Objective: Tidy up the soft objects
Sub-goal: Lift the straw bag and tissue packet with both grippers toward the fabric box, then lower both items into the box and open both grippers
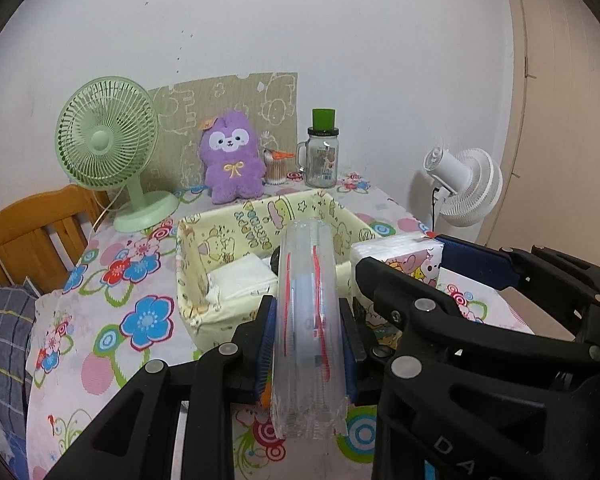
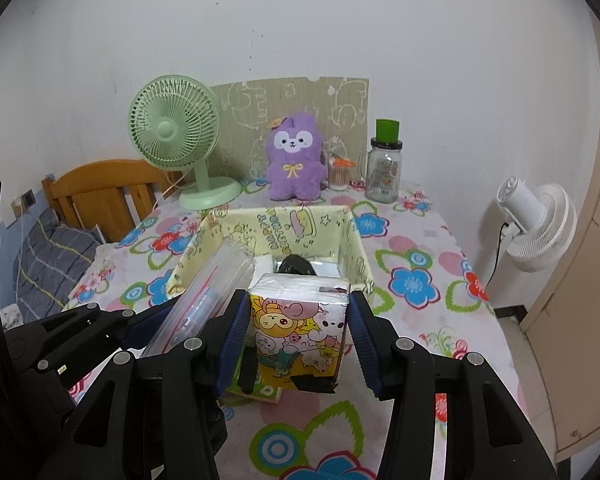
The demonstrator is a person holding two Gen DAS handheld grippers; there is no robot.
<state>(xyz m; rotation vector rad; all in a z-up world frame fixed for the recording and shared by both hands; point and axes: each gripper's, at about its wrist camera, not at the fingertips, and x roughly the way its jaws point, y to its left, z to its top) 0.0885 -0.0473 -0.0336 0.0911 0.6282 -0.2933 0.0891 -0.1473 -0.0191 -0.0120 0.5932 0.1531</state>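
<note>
Fingers of the left gripper [image 1: 308, 344] are clamped on a clear plastic pack [image 1: 308, 320], and the right gripper [image 2: 298, 340] squeezes a cartoon tissue pack [image 2: 296, 336], both just at 6 o'clock of the yellow fabric basket [image 2: 352, 248] on the tabletop [image 2: 420, 320].

Even indoor light, sharp, fisheye-bent dark corners

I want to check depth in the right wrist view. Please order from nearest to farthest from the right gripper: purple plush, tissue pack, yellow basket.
1. Tissue pack: held in the right gripper.
2. Yellow basket: just behind, mid-table.
3. Purple plush: far table edge, by the wall.
</note>
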